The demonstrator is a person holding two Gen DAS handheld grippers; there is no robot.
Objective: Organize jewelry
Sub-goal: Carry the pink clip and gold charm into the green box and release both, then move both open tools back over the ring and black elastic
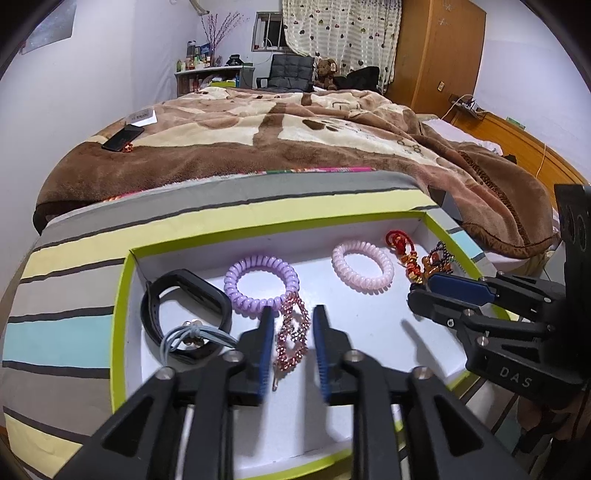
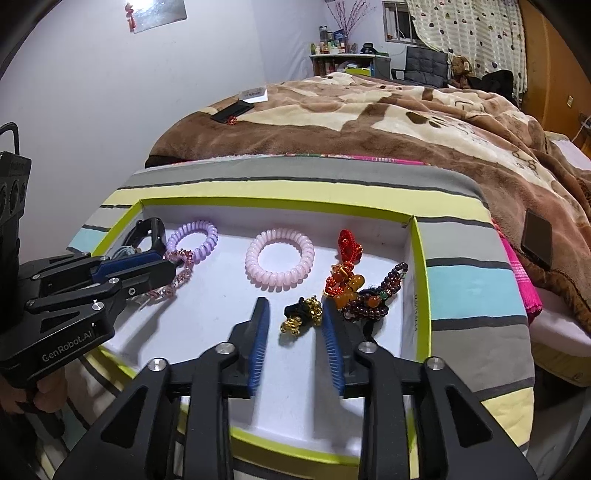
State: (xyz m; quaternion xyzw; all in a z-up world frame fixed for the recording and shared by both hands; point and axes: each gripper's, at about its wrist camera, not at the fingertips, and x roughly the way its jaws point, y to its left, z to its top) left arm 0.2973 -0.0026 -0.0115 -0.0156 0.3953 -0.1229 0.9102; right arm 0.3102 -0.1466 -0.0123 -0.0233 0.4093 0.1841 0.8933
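While both grippers hover low over the tray, left fingers and right fingers stand spread.

Indoor light, even, moderately bright; source overhead, approx. above the left hand-held gripper. Soft short shadows fall on the white box floor just beside each finger. Mild glare on the poster high on the wall. Strong fisheye bending w/ dark vignette at corners. Near finger pads slightly blurred; far room soft.
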